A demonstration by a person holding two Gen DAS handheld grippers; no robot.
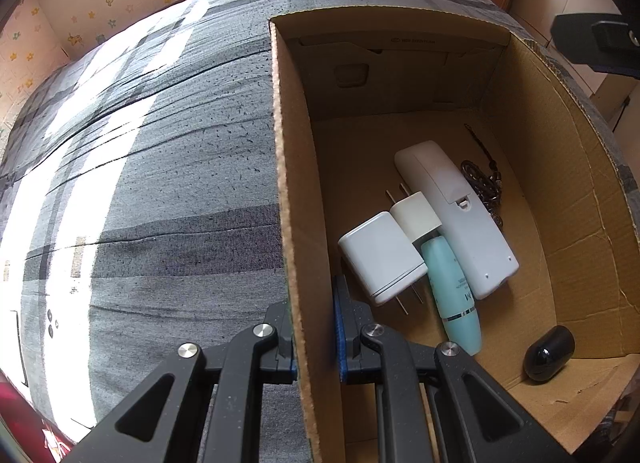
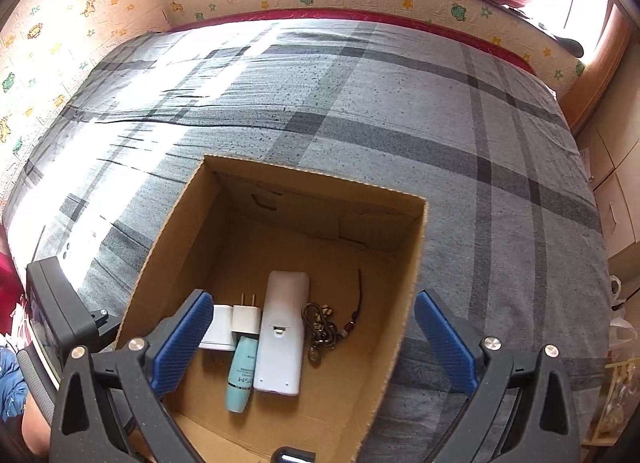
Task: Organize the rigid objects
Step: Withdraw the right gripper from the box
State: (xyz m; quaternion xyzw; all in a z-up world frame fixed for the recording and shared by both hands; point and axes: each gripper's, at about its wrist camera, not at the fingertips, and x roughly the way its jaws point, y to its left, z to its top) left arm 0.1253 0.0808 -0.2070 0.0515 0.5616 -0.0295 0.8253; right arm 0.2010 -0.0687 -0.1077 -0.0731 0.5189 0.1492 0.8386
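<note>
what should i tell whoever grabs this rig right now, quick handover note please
Left gripper: shut on the near-left wall of the cardboard box, holding it steady on the plaid bedspread.
Right gripper: open and empty above the box.
In the box: white remote control, teal cosmetic tube, two white plug chargers, beaded keychain, small black oval object in the near corner.
Done: all these items lie loose on the box floor.
Left: no other loose items show on the bedspread in either view; check outside the views before letting go of the box.
</note>
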